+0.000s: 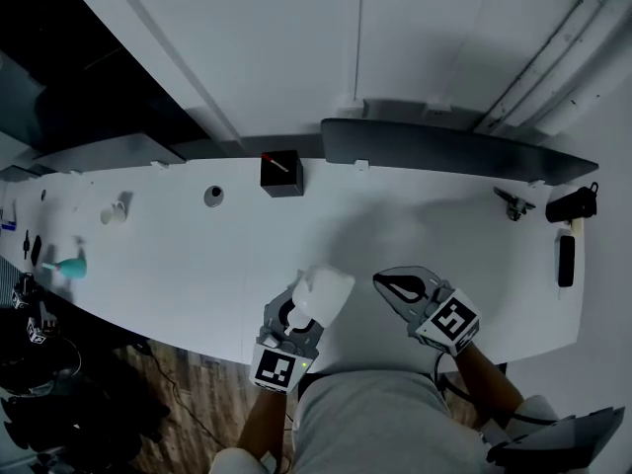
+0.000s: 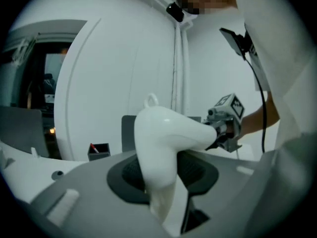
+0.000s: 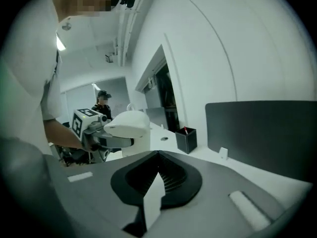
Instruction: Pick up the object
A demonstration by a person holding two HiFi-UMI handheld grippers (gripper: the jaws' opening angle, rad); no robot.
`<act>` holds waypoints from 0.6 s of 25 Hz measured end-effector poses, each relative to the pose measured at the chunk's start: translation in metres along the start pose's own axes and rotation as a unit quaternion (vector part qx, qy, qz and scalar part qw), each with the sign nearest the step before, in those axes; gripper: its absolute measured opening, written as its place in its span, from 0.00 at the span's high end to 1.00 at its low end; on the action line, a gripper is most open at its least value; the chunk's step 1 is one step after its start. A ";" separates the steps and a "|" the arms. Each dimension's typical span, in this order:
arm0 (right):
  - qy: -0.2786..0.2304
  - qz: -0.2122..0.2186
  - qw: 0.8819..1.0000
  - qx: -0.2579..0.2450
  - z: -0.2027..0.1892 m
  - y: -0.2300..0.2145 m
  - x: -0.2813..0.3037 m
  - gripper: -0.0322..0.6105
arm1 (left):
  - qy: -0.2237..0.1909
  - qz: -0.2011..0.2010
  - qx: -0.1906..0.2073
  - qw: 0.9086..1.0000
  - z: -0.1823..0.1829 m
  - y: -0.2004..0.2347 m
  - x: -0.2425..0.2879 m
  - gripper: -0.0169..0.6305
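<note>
Clamped in the half-closed left gripper [image 1: 296, 312], bent white object [image 1: 324, 290], nose pointing right toward the nearby empty right gripper [image 1: 387, 282], jaws pressed together.

I am counting in view: one tabletop [image 1: 197, 265], one white curved object [image 1: 326, 289], one black box [image 1: 281, 178] with one red pen [image 1: 276, 163], one grey disc [image 1: 213, 197], one teal item [image 1: 69, 265], one small white piece [image 1: 115, 213], one black bar [image 1: 566, 260]. I am logging two claws: left claw [image 1: 304, 312], right claw [image 1: 387, 284].
</note>
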State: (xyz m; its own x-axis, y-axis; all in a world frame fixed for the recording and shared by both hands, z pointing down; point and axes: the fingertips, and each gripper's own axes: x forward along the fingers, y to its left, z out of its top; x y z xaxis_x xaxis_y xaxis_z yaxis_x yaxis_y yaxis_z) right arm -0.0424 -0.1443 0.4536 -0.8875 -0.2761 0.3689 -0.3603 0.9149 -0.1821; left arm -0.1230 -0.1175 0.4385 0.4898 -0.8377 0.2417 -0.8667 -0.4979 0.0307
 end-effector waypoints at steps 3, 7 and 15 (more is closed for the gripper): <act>0.014 -0.066 0.998 -0.018 -0.010 -0.004 -0.011 0.95 | 0.010 0.050 -0.015 0.999 -0.006 -0.007 0.002 0.75; 0.006 -0.074 0.997 -0.037 -0.011 0.008 -0.025 0.95 | 0.031 0.070 -0.023 0.997 -0.016 -0.029 0.003 0.75; -0.023 -0.037 0.999 -0.012 -0.026 0.026 -0.054 0.95 | 0.041 0.122 -0.032 0.991 -0.017 -0.072 0.000 0.75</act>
State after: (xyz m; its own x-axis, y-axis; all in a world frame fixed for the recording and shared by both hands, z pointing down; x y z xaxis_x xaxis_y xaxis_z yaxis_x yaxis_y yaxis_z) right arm 0.0033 -0.0980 0.4531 -0.8711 -0.3568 0.3376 -0.4193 0.8981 -0.1326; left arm -0.0620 -0.0779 0.4533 0.2584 -0.9089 0.3272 -0.9637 -0.2659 0.0225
